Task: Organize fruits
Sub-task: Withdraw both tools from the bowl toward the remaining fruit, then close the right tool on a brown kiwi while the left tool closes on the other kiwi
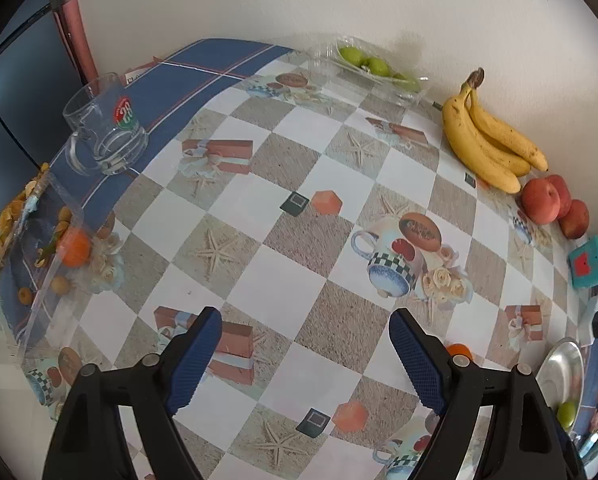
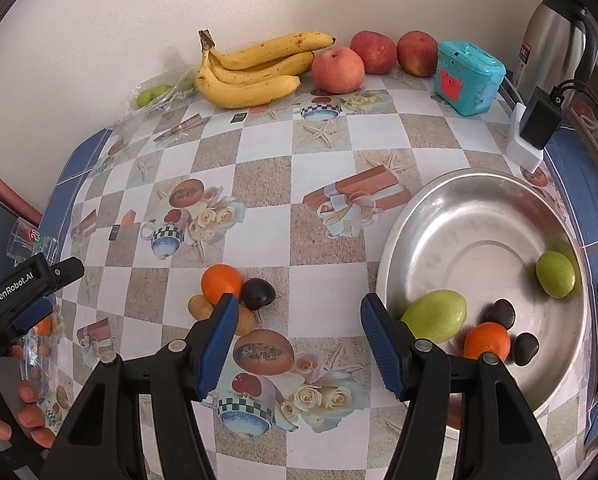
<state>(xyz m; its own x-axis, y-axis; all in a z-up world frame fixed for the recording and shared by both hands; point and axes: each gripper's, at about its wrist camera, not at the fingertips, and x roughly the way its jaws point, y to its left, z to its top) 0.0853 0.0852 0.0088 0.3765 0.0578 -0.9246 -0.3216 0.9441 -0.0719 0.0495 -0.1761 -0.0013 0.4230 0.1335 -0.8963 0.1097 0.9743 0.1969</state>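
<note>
- Right tool: jaws spread wide, nothing between them, held above the surface between a loose fruit cluster and the metal bowl.
- Left tool: jaws likewise spread, empty, over bare checkered cloth.
- Bowl near the surface's right edge already holds two green fruits, an orange and two dark plums; it looks like the collecting point.
- Still loose beside the bowl: a tangerine, a dark plum and small tan fruits, touching one another. Probably the right tool's next pick, being nearest.
- Along the back edge against the wall: bananas, three apples, green fruits in a clear tray.
- Left edge: clear box with peels and a small orange, within the left tool's reach.
- Round fruit may roll if nudged.
</note>
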